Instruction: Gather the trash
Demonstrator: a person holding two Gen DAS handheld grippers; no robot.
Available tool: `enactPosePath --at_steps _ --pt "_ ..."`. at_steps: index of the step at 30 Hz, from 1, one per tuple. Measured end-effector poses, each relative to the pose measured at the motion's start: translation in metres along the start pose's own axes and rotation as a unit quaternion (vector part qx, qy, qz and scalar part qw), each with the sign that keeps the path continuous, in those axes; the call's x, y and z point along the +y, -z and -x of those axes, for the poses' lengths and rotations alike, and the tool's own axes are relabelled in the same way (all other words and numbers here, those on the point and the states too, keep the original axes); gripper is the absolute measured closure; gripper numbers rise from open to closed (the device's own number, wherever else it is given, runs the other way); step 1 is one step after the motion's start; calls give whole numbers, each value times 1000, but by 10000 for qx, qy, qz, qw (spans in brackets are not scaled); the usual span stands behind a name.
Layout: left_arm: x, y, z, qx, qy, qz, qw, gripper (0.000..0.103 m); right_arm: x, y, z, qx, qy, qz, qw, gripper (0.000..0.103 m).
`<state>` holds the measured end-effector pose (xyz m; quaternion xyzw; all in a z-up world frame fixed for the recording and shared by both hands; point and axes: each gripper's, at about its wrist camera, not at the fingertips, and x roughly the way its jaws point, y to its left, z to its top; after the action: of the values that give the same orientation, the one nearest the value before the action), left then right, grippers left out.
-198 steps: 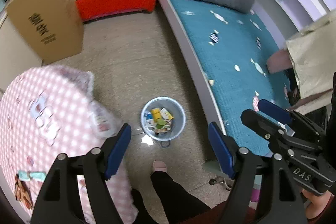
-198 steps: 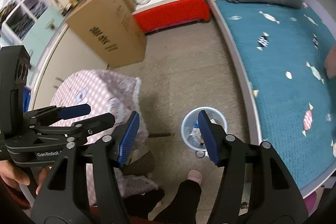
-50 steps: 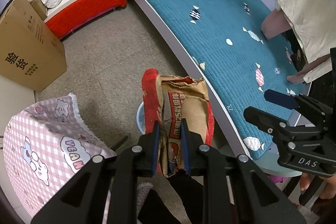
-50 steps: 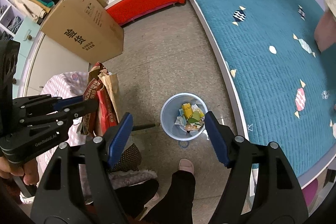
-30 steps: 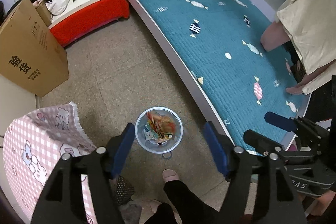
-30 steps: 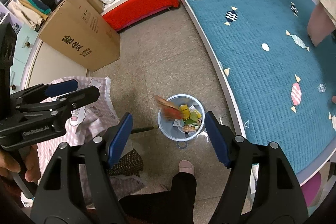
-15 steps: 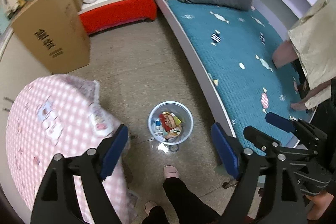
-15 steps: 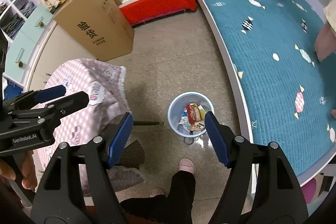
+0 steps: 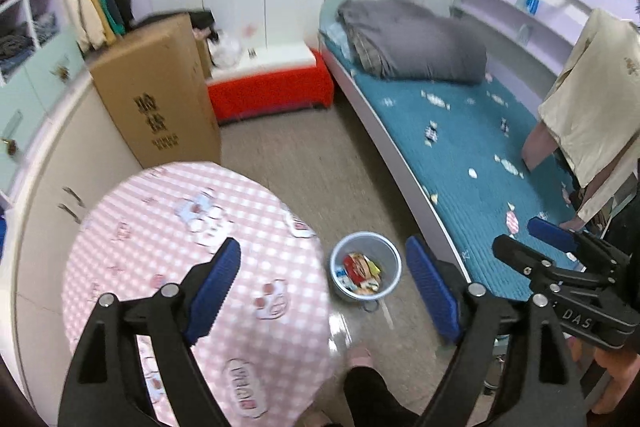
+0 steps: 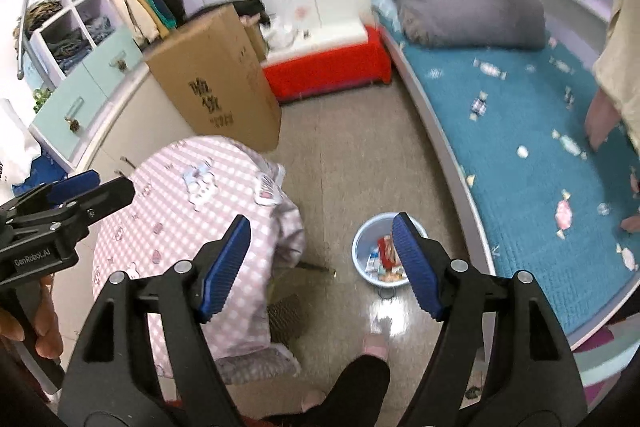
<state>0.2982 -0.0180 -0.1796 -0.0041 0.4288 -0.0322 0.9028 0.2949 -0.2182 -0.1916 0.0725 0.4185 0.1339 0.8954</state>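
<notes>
While the small pale-blue plastic waste bin (image 9: 365, 269) stood on the grey floor between the round table under its pink checked cloth (image 9: 168, 227) and the teal-quilted bed (image 9: 472, 155), already holding a red wrapper and other packets, both tools hung above it with nothing in them. The left gripper (image 9: 324, 287) had just been opening its jaws, which stood wide apart and empty; the right gripper (image 10: 322, 263) also stood apart and bare. The step in hand looked like the drop into the bin being finished. No loose rubbish showed on the tablecloth, so the next move probably called for searching elsewhere.
</notes>
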Motion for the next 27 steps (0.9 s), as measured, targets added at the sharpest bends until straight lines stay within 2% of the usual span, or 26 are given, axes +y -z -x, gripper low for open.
enactPosePath --at_steps 4,9,14,19,23,27 --pt "18 19 56 -482 -2 -100 9988 16 32 22 52 -735 249 68 9970 25" --pt "29 37 108 -943 -5 -50 9955 11 62 45 102 -1333 522 258 9894 19" --pt "30 53 152 -1308 -20 -35 9914 9 76 62 138 -1675 666 394 9828 17" --pt "26 64 179 -1676 -36 -56 9858 9 81 74 163 -1920 875 542 9760 14" --pt "21 74 192 -1890 158 -129 9818 9 80 80 177 -2039 1003 636 9717 13" --pt "15 75 195 -1940 313 -111 9804 9 79 85 187 -2161 1110 680 9676 12"
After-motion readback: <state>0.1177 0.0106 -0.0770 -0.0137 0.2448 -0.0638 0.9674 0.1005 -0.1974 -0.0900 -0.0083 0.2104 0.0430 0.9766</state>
